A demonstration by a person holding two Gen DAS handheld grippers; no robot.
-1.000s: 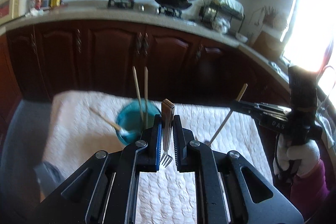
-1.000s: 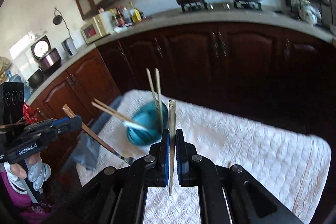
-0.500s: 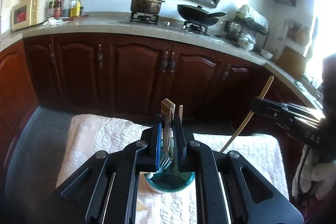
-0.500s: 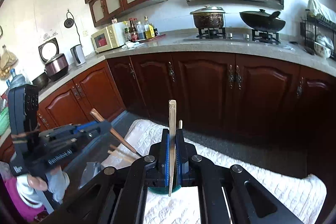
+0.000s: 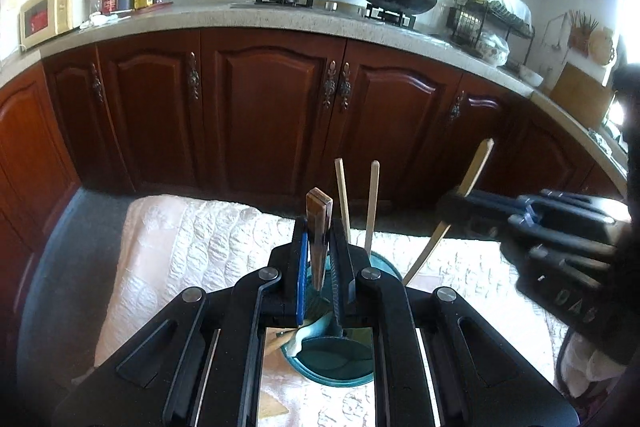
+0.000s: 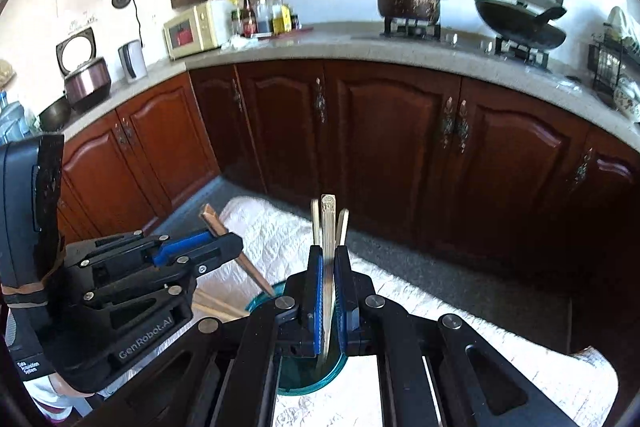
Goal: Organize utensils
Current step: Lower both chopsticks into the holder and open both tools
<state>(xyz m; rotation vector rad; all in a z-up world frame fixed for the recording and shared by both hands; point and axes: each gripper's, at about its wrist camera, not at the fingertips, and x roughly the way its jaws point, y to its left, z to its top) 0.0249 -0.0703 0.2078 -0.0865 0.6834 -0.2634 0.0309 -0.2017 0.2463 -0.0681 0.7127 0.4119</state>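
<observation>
Since the earlier frames both claws have closed in on the teal cup, which a second ago stood well ahead of them and now sits right under their tips.

The white quilted cloth (image 5: 192, 247) covers the surface, whose far edge faces dark wood cabinets (image 5: 272, 115). The teal cup (image 5: 340, 359) stands on the cloth near the middle of it, with two pale chopsticks (image 5: 372, 203) upright inside and a white-bowled spoon (image 5: 304, 337) leaning on its rim.

The left claw (image 5: 320, 267) is clamped on a fork with a dark wooden handle (image 5: 319, 227), handle up and tines down, just over the cup's mouth. In the right wrist view that fork (image 6: 236, 251) slants down to the cup's near rim.

The right claw (image 6: 328, 291) is pinched tight on a slim pale metal utensil (image 6: 328, 227), held upright with its lower end inside the cup (image 6: 320, 379); which kind of utensil it is cannot be told.
</observation>
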